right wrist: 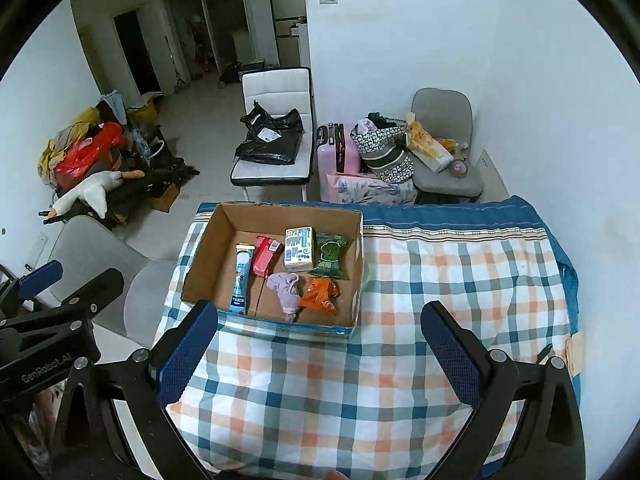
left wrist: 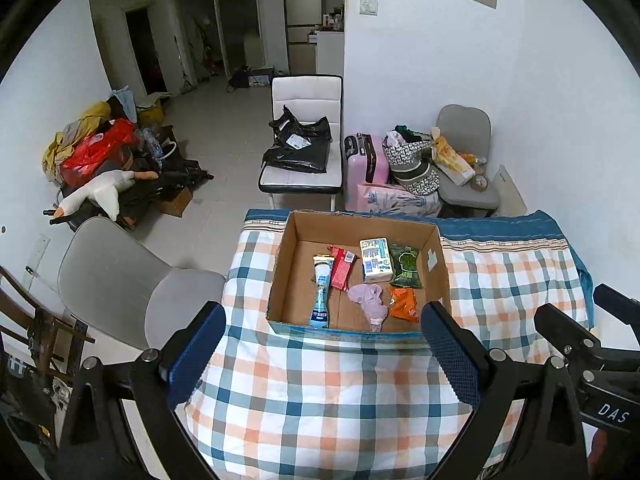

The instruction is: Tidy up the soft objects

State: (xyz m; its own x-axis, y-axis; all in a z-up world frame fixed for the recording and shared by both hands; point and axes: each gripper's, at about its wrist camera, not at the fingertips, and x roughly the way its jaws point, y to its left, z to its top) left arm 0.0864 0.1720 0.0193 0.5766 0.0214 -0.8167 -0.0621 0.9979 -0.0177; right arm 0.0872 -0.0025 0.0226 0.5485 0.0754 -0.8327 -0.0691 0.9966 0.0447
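Note:
An open cardboard box (left wrist: 286,264) (right wrist: 208,256) stands on a plaid-covered table (left wrist: 320,392) (right wrist: 440,280). In it lie a blue tube (left wrist: 322,296) (right wrist: 241,280), a red pack (left wrist: 342,268) (right wrist: 265,256), a white tissue pack (left wrist: 375,260) (right wrist: 299,248), a green snack bag (left wrist: 406,266) (right wrist: 330,256), an orange snack bag (left wrist: 403,304) (right wrist: 320,298) and a lilac cloth (left wrist: 370,302) (right wrist: 286,290). My left gripper (left wrist: 324,364) is open and empty, above the cloth in front of the box. My right gripper (right wrist: 320,364) is open and empty, in front of the box's right half.
A grey chair (left wrist: 120,280) stands left of the table. Behind it are a white chair with black bags (left wrist: 302,144), a pink suitcase (left wrist: 366,164), patterned bags and a second grey chair (left wrist: 466,160). A pile with a plush goose (left wrist: 96,196) lies by the left wall.

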